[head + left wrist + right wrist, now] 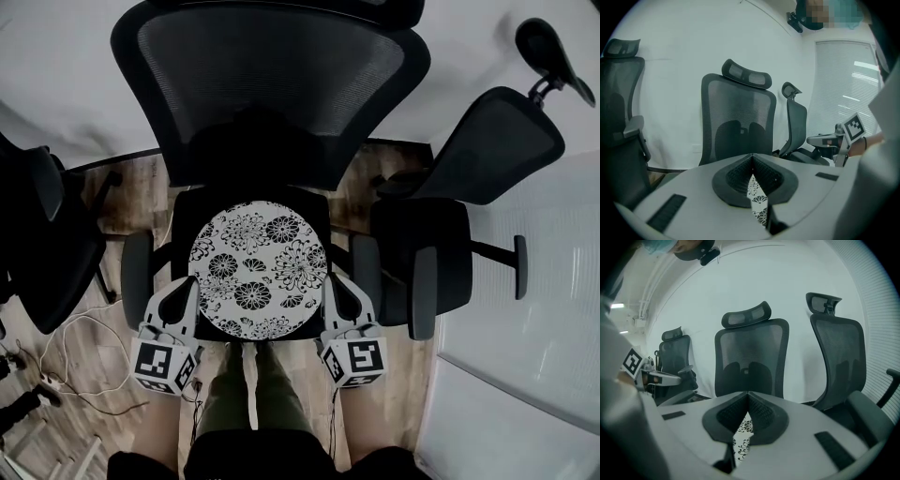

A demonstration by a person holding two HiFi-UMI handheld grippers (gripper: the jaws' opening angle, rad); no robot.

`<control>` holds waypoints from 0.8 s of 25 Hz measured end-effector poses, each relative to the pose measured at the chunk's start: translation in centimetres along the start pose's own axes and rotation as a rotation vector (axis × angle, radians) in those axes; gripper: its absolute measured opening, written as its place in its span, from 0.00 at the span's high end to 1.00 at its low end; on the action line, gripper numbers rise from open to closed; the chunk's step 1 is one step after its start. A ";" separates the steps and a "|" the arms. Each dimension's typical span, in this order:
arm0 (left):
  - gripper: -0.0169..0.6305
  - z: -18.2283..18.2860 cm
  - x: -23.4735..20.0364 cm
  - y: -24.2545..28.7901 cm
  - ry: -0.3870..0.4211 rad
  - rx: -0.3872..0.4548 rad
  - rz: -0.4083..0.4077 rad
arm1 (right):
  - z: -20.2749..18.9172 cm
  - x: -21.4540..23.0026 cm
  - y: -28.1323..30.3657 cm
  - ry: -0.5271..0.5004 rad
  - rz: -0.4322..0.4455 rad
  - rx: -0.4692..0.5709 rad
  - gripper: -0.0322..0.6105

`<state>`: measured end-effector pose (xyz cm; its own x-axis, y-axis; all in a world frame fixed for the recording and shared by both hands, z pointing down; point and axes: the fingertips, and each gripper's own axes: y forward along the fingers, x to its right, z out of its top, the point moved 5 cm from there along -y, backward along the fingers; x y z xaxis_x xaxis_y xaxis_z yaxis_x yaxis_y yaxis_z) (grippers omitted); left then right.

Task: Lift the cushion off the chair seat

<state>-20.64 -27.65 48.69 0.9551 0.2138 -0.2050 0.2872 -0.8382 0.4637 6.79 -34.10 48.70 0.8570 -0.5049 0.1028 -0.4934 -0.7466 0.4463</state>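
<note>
Over the chair seat [186,211], left gripper [192,292] and right gripper [330,287] pinched opposite rims of the cushion [258,272]; judged light and pliable, it was best gripped at both rims.

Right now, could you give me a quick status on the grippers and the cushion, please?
Both shut on cushion rim: left gripper, right gripper. Cushion over chair seat. Nothing on top of it.

The cushion [258,272] is white with black flowers; the chair [272,75] black mesh; the floor [122,202] brown wood-grain.
</note>
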 end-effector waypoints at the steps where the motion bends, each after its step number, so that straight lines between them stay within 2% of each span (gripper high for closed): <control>1: 0.96 -0.1 0.0 0.0 -0.001 -0.002 0.001 | -0.2 0.0 0.0 0.001 0.000 -0.002 0.92; 20: 0.96 -4.5 0.1 2.2 -0.021 -0.049 -0.012 | -5.0 0.4 1.6 0.012 0.005 -0.054 0.92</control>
<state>-19.63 -27.17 53.58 0.9500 0.2129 -0.2282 0.3022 -0.8099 0.5027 7.12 -33.34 53.89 0.8564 -0.5032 0.1160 -0.4895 -0.7195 0.4926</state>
